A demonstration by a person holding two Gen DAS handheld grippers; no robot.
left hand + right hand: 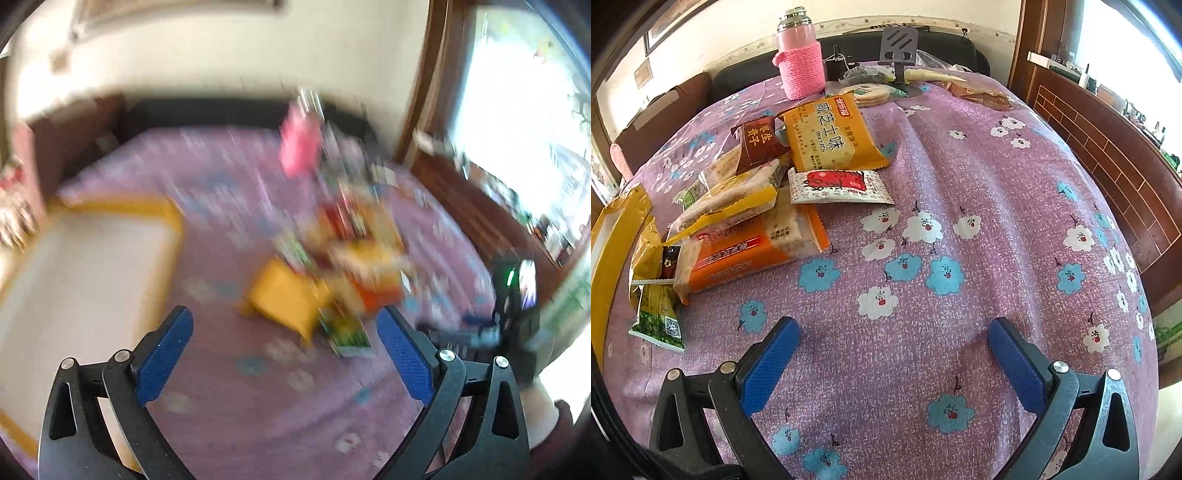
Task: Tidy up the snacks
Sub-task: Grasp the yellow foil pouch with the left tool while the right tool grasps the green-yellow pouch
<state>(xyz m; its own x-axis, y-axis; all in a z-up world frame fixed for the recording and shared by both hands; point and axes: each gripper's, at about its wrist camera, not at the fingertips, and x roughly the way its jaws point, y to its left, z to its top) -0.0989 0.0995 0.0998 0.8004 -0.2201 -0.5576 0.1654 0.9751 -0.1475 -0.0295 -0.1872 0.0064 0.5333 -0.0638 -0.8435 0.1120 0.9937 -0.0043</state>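
Several snack packets lie in a loose pile on the purple flowered tablecloth (960, 155): a yellow biscuit pack (831, 136), a brown packet (759, 144), a white and red packet (838, 186), an orange cracker pack (750, 251), a green packet (659, 321). My right gripper (892, 332) is open and empty, low over the cloth to the right of the pile. The left wrist view is blurred; my left gripper (284, 325) is open and empty, with the pile (332, 266) just beyond its fingertips.
A yellow-rimmed white box (74, 280) sits left of the pile; its edge shows in the right wrist view (605, 236). A pink flask (801, 62), a phone stand (899, 48) and round crackers (870, 92) stand at the far edge. The right gripper shows in the left wrist view (517, 306).
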